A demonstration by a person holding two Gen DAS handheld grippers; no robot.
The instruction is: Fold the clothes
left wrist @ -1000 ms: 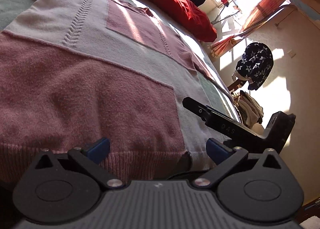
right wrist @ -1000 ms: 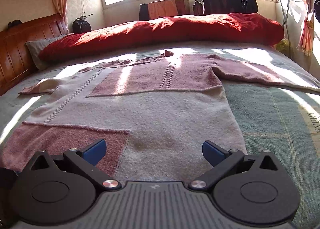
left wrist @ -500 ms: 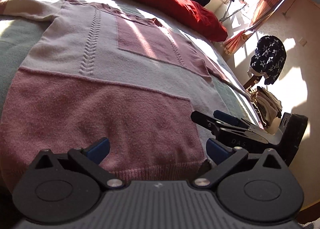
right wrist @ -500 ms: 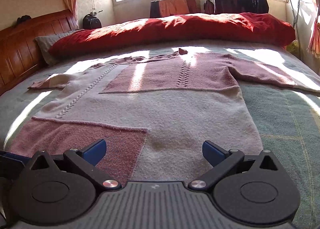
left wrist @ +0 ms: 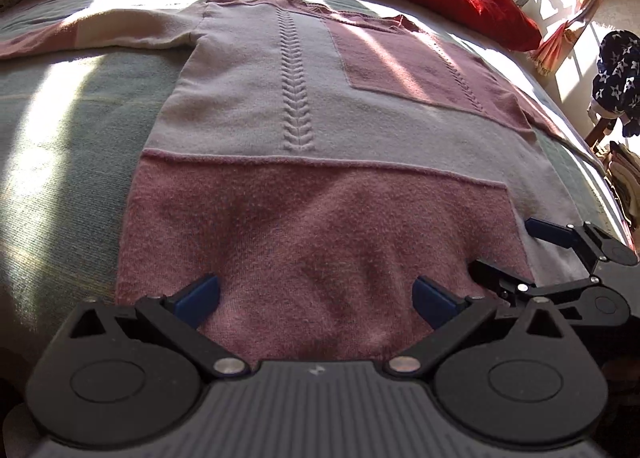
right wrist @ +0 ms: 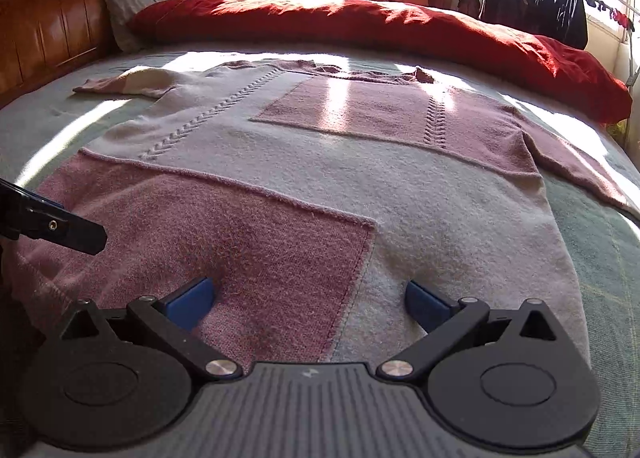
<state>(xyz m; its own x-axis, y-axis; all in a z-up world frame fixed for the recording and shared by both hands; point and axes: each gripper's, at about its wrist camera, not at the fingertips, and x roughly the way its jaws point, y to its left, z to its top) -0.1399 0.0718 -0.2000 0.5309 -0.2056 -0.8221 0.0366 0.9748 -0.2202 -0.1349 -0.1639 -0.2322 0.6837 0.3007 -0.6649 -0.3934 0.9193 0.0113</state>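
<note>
A knit sweater (left wrist: 280, 105) in pink and pale patches lies flat on the bed, front up, sleeves spread to both sides. My left gripper (left wrist: 316, 296) is open, its blue pads low over the pink hem panel with nothing between them. My right gripper (right wrist: 310, 302) is also open, straddling the seam between pink and pale panels at the hem of the sweater (right wrist: 360, 177). In the left wrist view the right gripper (left wrist: 520, 254) shows at the hem's right corner. One black finger of the left gripper (right wrist: 60, 227) enters the right wrist view from the left.
A green bedspread (left wrist: 60, 137) lies under the sweater. A red duvet (right wrist: 360, 25) runs along the far side, with a wooden headboard (right wrist: 60, 29) at the left. A rack of dark clothes (right wrist: 540, 5) stands by the window. A star-patterned garment (left wrist: 616, 69) hangs beyond the bed's right edge.
The left wrist view has swung leftward and now looks straight up the sweater from the hem. The right gripper has come closer to the hem, and both its fingers now show in the left view.
</note>
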